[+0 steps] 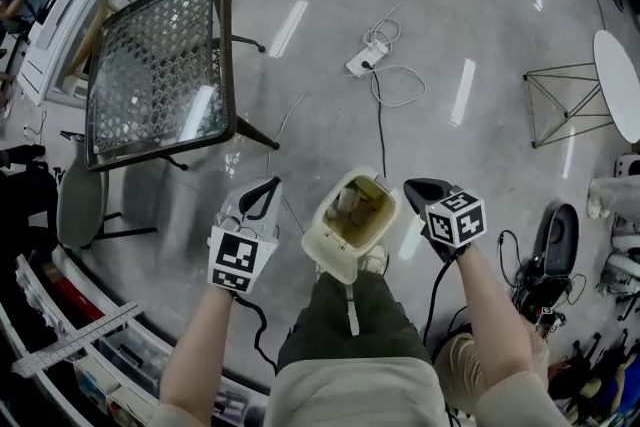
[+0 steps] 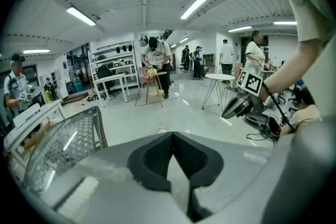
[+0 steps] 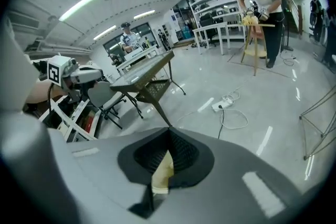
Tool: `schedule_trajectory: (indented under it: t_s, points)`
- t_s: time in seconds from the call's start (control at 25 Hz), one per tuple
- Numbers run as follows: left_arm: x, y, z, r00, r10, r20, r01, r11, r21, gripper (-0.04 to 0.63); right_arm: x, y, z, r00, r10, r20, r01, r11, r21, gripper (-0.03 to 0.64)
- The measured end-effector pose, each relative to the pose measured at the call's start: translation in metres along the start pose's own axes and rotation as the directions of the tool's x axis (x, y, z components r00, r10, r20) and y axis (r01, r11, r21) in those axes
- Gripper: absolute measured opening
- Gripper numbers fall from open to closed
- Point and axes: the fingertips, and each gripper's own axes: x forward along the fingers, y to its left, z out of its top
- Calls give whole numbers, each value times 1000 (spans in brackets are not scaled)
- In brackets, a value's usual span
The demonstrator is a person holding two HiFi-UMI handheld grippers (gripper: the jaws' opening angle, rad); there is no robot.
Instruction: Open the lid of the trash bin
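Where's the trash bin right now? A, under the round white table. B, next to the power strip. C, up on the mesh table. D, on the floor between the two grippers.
D: the head view shows the trash bin on the floor just ahead of the person, with the left gripper to its left and the right gripper to its right.

Both forearms reach forward, one on either side of the person's leg [image 1: 350,307]. The left hand-held gripper [image 1: 267,187] and right hand-held gripper [image 1: 413,186] have jaw tips closed together, held level.
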Motion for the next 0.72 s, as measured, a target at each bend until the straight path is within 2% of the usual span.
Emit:
schedule_trajectory:
  t_s: [0.2, 0.4, 0.56, 0.72]
  points:
    - [-51, -4, 63, 996, 12, 90, -12, 1000, 3, 2, -75, 50, 59, 987, -15, 162, 26, 998, -61, 3]
    - [-104, -5, 123, 980, 37, 198, -44, 999, 31, 2, -143, 104, 106, 951, -25, 307, 69, 989, -132, 3]
    - [-145, -8, 160, 966, 49, 253, -58, 998, 28, 2, -201, 153, 139, 911, -19, 411, 105, 977, -187, 3]
    - [-186, -13, 202, 939, 63, 338, -67, 998, 1, 2, -264, 194, 175, 847, -11, 531, 152, 963, -223, 3]
